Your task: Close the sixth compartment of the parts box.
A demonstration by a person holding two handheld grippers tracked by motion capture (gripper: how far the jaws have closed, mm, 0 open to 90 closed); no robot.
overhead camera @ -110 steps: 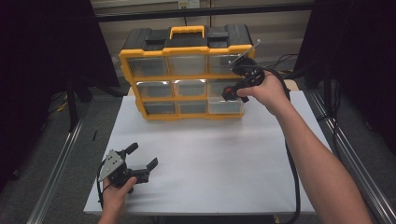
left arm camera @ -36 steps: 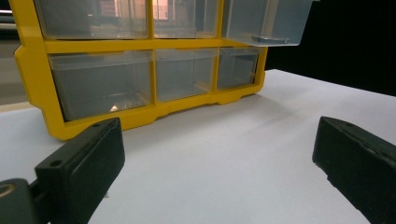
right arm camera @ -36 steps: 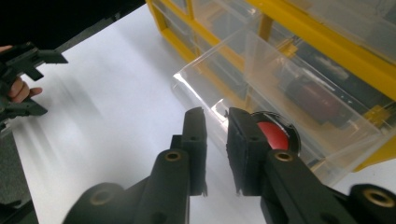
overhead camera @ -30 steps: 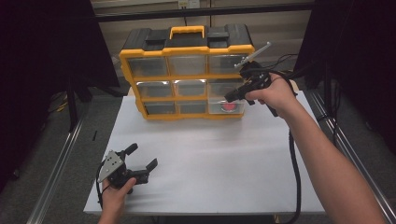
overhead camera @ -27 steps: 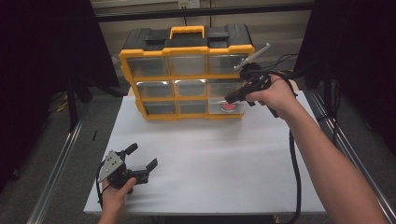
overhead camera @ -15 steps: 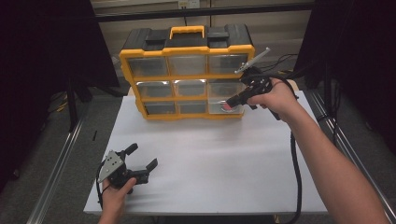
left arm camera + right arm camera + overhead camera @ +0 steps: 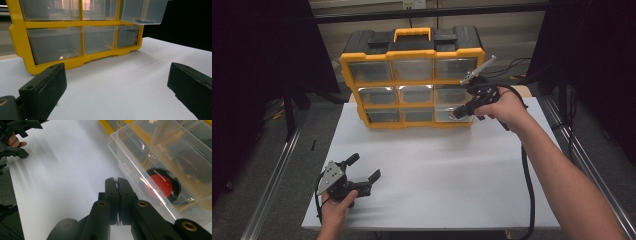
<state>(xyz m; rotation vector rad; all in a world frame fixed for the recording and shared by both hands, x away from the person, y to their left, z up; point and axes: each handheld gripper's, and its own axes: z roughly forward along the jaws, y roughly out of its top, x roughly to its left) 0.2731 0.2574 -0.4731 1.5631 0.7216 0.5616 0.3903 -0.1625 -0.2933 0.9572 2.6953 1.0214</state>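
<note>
A yellow organizer (image 7: 412,52) with clear drawers and a black top stands at the back of the white table (image 7: 437,170). Its right drawer in the middle row (image 7: 142,11) is pulled out. In that clear drawer (image 7: 140,157) lies a red disc (image 7: 160,185) inside a black ring. My right gripper (image 7: 458,112) is shut on nothing, its tips (image 7: 117,180) close against the drawer's front outer wall. My left gripper (image 7: 362,172) rests at the table's front left, open and empty, its fingers (image 7: 45,85) wide apart and facing the organizer (image 7: 18,40).
Black cable (image 7: 529,190) trails from the right gripper along the person's forearm to the table's front edge. Metal rails (image 7: 272,195) run along both sides of the table. Bare white surface lies between the two grippers.
Since the oldest frame the drawer has come out and the red disc shows. Over the last second the right gripper sank slightly by the drawer front. The left gripper stayed still.
</note>
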